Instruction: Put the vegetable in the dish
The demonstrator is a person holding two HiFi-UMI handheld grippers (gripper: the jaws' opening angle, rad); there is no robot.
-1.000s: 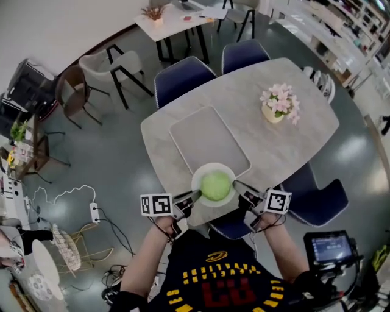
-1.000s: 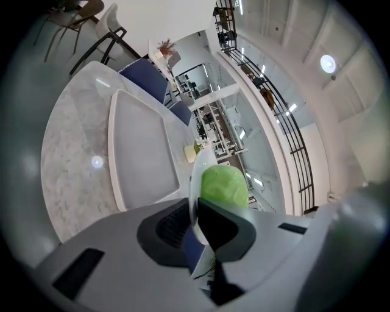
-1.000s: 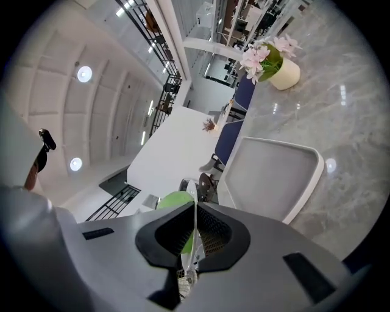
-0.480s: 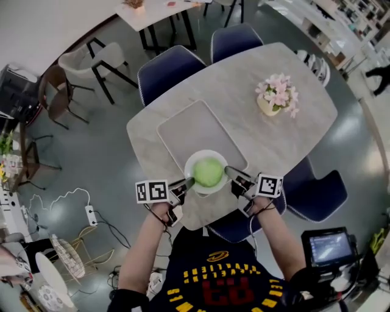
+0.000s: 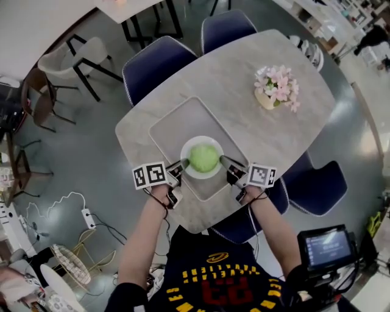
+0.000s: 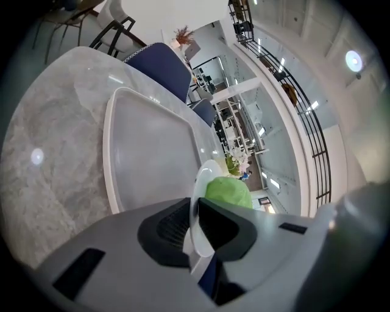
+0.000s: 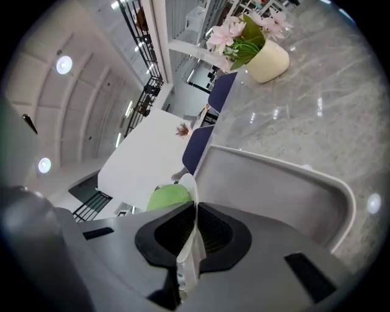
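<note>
Marble table (image 5: 277,134) carries a grey tray (image 5: 173,125). Over it I hold a white dish (image 5: 186,169), my left gripper (image 5: 181,166) and right gripper (image 5: 224,162) each pinching an opposite rim tightly. A green cabbage (image 5: 203,158) sits in the dish.

A pale stone-look worktop (image 5: 244,73) is standing on a glossy grey floor (image 5: 79,152) that is catching soft reflections. Navy chairs (image 5: 155,66) are sitting around it, a pot of pink flowers (image 5: 275,90) is resting near its far end, and a white table (image 5: 125,7) is showing beyond.
</note>
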